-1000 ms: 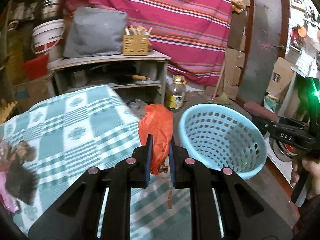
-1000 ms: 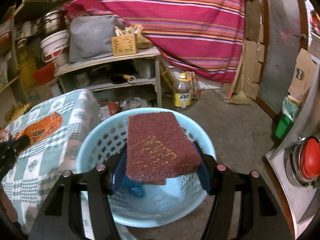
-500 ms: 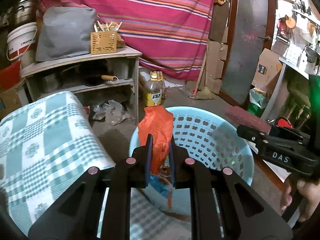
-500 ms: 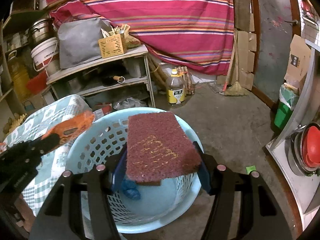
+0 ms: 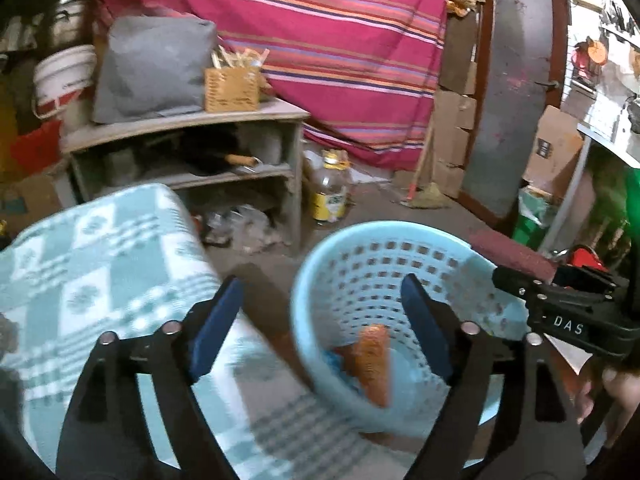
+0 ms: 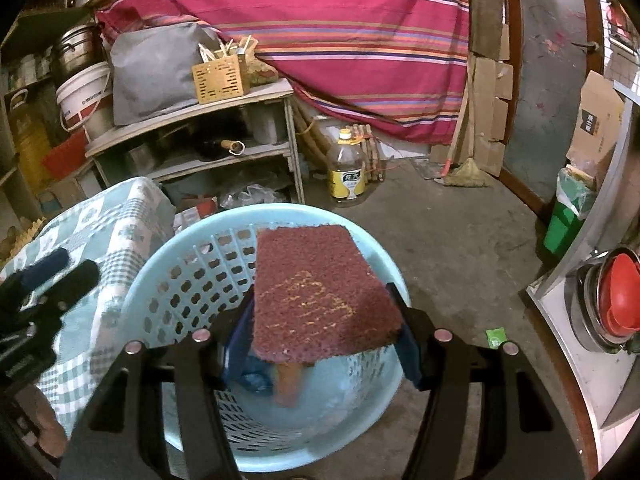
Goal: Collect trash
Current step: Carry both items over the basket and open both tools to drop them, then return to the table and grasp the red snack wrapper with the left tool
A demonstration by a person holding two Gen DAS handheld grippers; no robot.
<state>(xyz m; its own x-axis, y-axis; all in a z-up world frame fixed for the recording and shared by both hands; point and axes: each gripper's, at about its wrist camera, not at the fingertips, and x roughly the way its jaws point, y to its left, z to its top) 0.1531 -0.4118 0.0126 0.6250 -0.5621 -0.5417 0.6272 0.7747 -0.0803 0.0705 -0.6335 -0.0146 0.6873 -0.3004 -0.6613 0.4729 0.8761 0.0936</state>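
Setting: household storeroom or utility corner of a home.
Evidence:
- Striped red cloth [image 6: 340,28] is hanging across the back wall.
- Rough wooden shelf unit [image 6: 192,120] is carrying a grey bag [image 6: 156,72], a slotted wooden holder [image 6: 220,76] of sticks, a white bucket [image 6: 82,96] and a metal pot [image 6: 76,50].
- Cooking-oil bottle [image 6: 347,168] is standing on the bare concrete floor [image 6: 460,240], with a broom [image 6: 466,160] leaning near stacked cardboard [image 6: 490,92].
- Checked teal cloth [image 5: 100,264] is covering the tabletop.
- Green bin [image 6: 568,216] is sitting by a doorway.
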